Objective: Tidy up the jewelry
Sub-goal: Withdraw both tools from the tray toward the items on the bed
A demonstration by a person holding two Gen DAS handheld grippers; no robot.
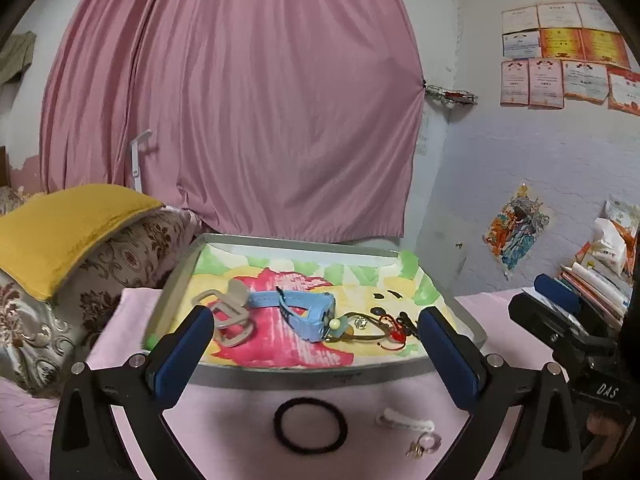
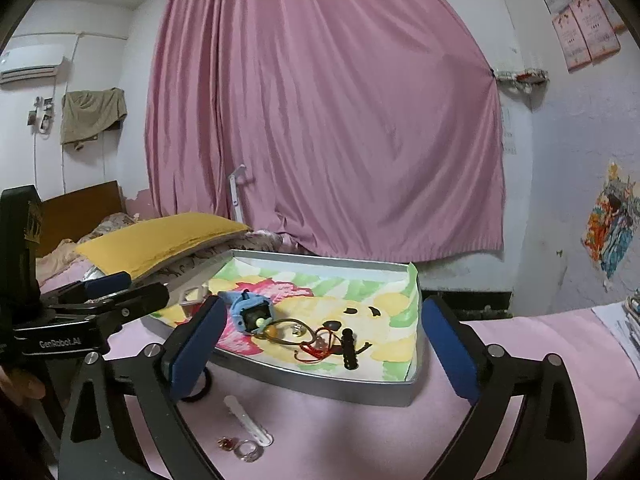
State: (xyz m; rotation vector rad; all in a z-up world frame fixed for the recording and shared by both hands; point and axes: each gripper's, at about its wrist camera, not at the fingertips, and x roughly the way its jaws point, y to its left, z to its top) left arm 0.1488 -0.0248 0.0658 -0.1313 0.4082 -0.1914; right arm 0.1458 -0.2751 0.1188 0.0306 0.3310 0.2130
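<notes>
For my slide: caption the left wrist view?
Open left claw faces tray holding blue watch; black hair tie outside.

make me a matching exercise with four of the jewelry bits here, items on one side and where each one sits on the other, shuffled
Items:
1. blue watch
2. black hair tie
3. white hair clip
4. red string bracelet

Places:
A. on the pink cloth, in front of the tray, left of the white clip
B. inside the tray, right of the watch
C. inside the tray, near its middle
D. on the pink cloth, beside the small rings

Pairs: 1-C, 2-A, 3-D, 4-B
</notes>
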